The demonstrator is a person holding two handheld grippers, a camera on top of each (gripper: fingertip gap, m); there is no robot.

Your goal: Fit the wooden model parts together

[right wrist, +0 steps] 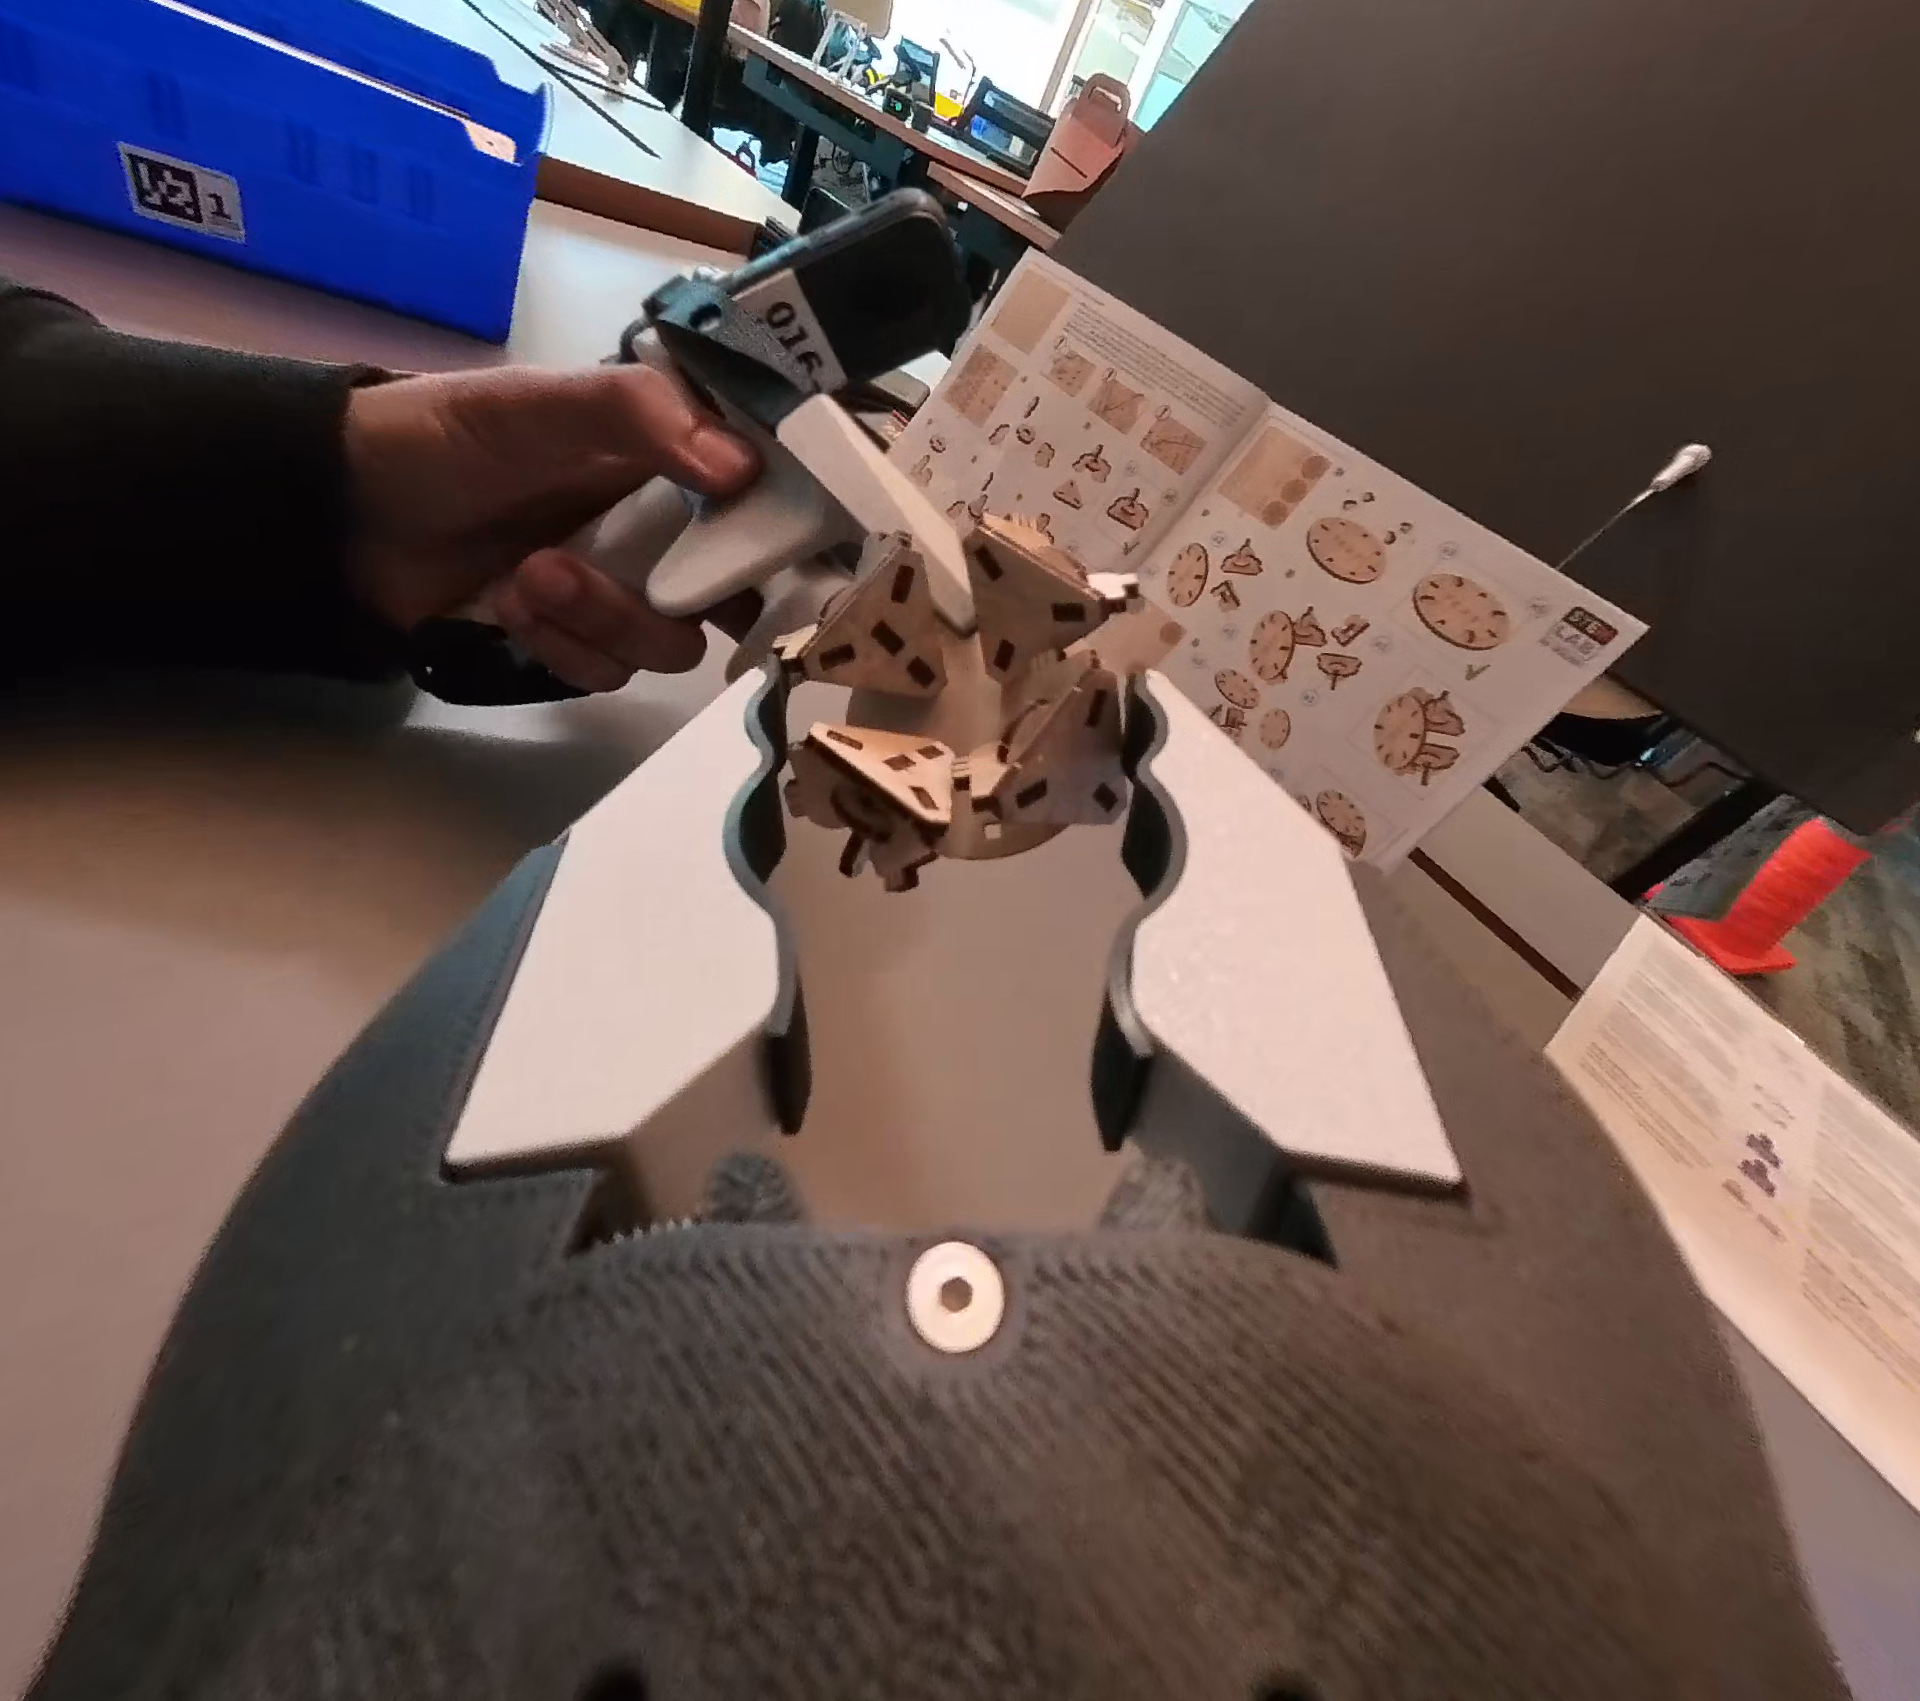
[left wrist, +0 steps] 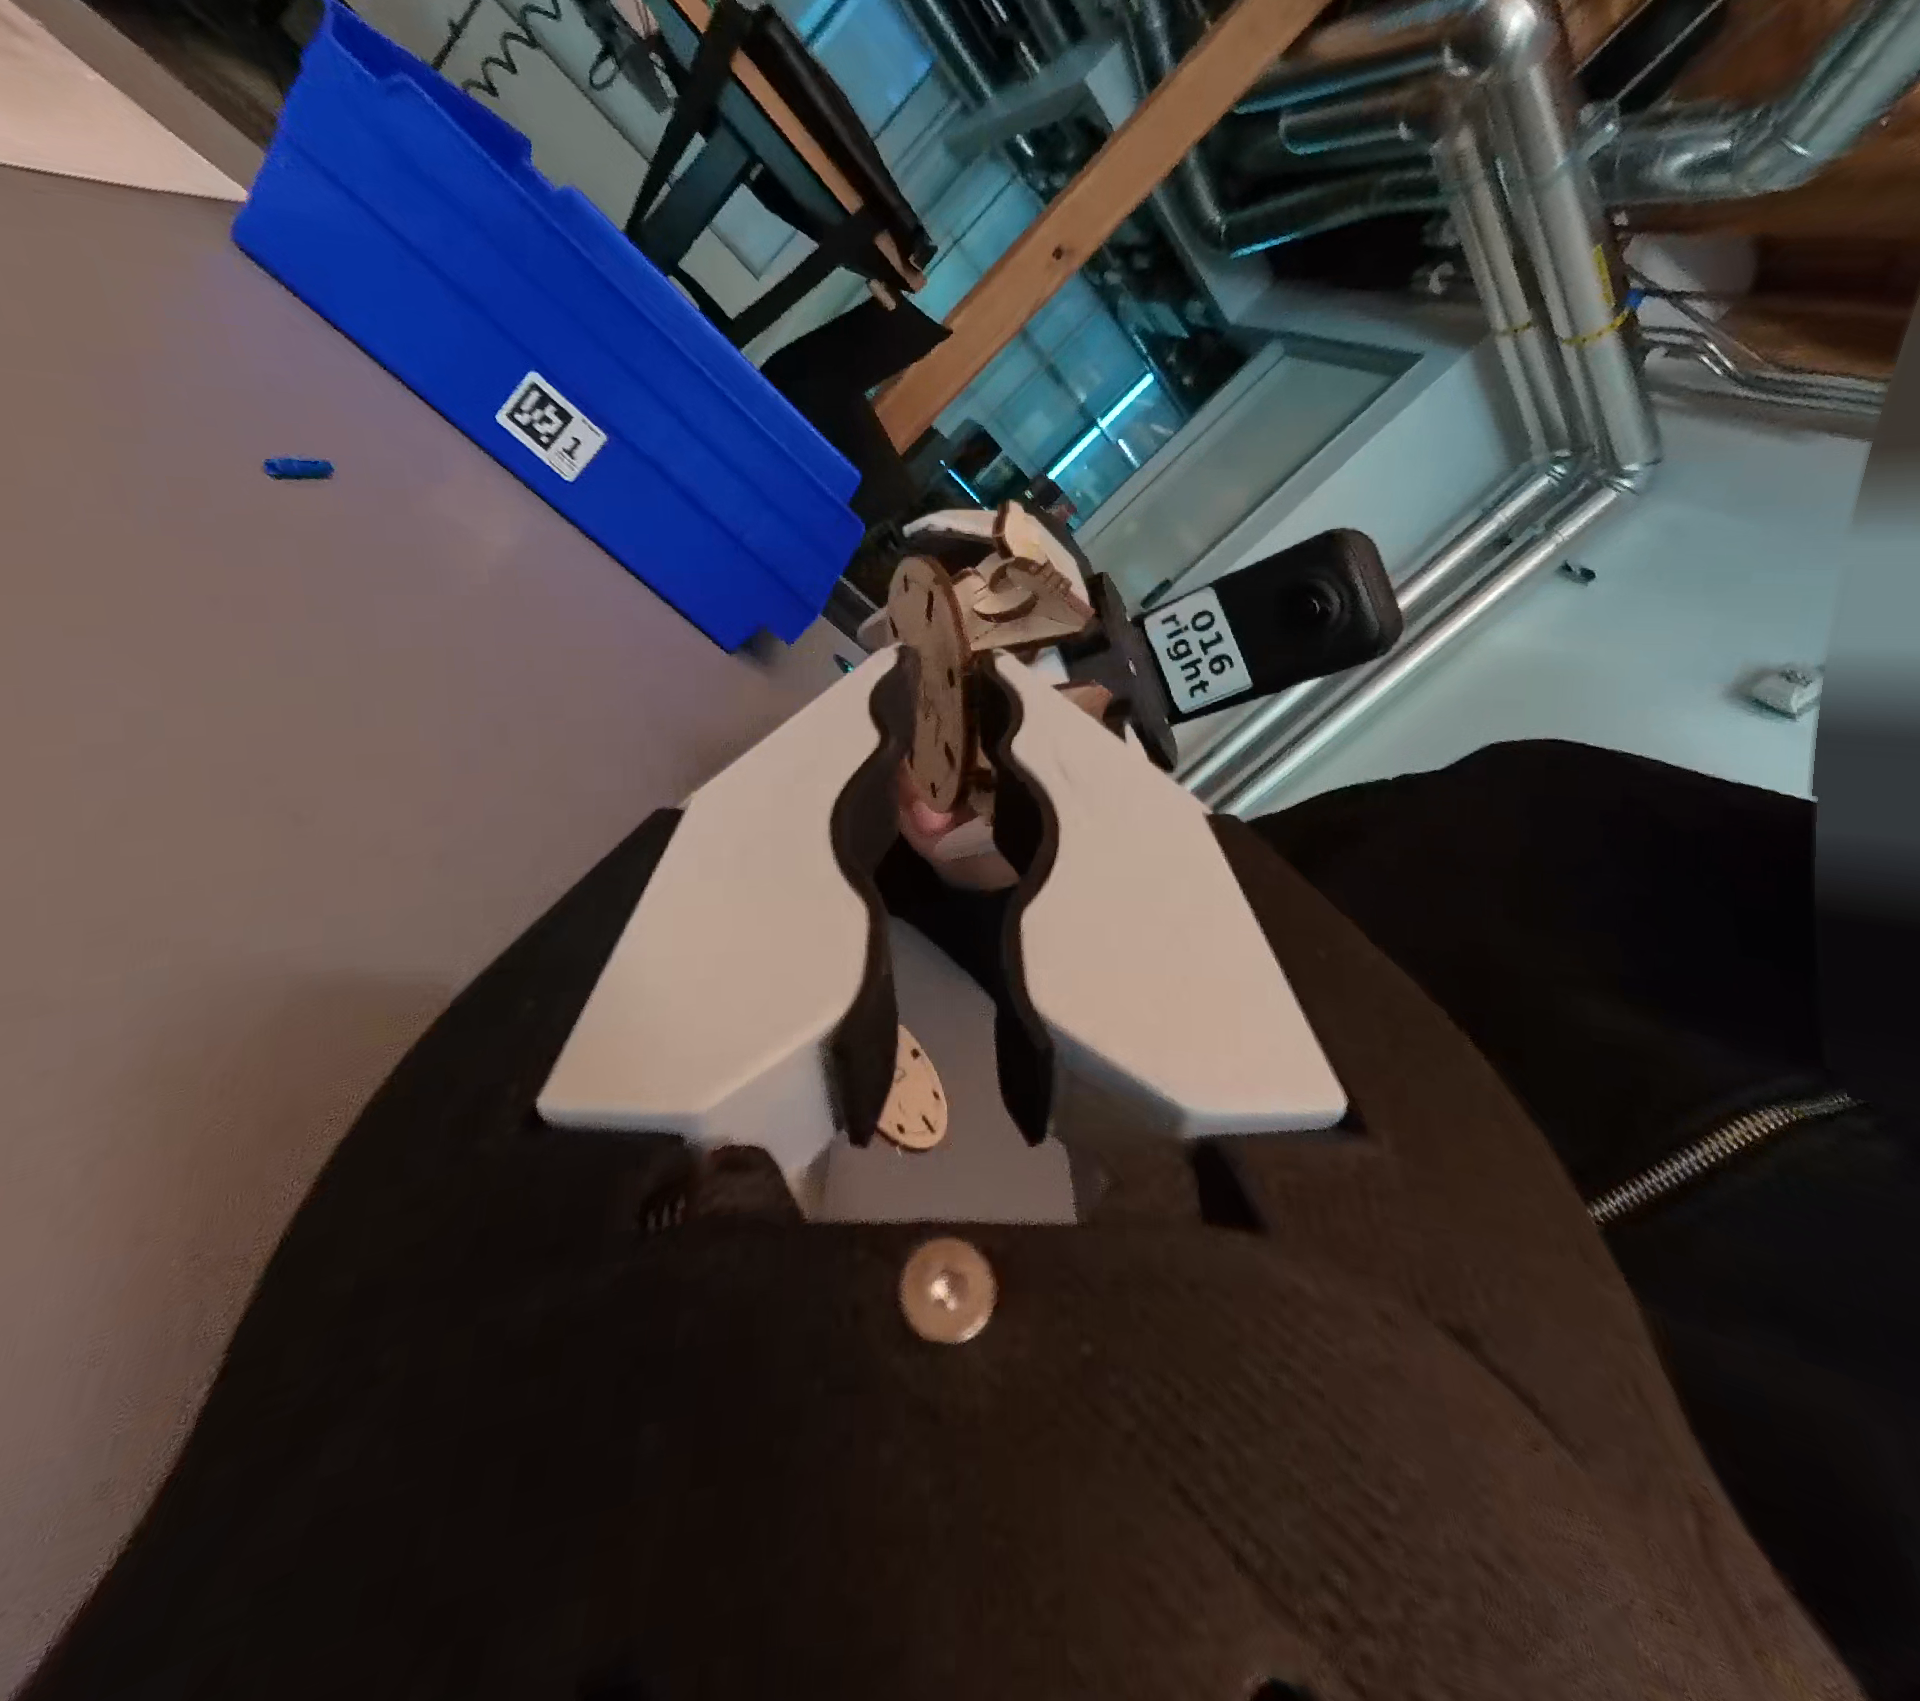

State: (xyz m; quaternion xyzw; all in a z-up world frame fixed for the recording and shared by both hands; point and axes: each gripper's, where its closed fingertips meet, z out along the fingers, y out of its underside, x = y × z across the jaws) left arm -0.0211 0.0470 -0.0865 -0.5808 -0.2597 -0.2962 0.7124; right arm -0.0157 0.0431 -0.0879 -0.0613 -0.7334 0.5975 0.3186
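Pale slotted plywood model, round disc with triangular pieces, tilted in air above the table

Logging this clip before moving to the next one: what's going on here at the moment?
A person holds a pair of tongs in each hand above a grey table. The right tongs grip a wooden model made of slotted plywood pieces. The left tongs are closed on the model's round wooden disc, reaching in from the other side. An open instruction booklet leans behind them, and a blue bin sits on the table.
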